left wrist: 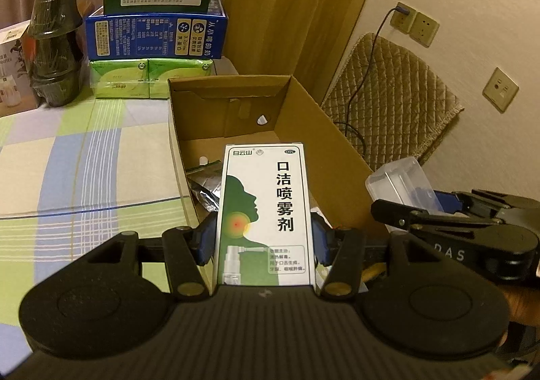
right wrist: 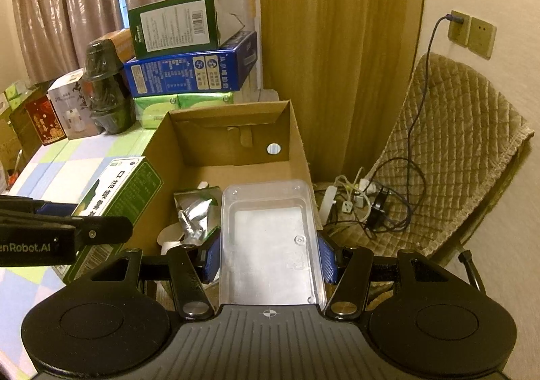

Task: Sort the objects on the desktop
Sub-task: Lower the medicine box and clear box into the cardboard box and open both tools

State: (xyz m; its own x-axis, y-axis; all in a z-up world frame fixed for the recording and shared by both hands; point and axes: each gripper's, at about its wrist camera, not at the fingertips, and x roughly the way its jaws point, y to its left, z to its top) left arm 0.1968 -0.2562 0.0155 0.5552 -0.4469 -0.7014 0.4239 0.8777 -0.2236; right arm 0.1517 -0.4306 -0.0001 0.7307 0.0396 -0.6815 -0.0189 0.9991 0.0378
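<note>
left tongs (left wrist: 263,238) clamp spray box (left wrist: 266,211) over carton (left wrist: 303,103) | right tongs (right wrist: 270,258) clamp clear tray (right wrist: 270,238) there too | risk: crowded tongs collide, tray slips from pads

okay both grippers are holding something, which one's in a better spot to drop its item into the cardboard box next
Probably the right. The right gripper holds the clear plastic tray already over the cardboard box. The left gripper holds the spray box nearer the box's left wall, partly over the tablecloth.
</note>
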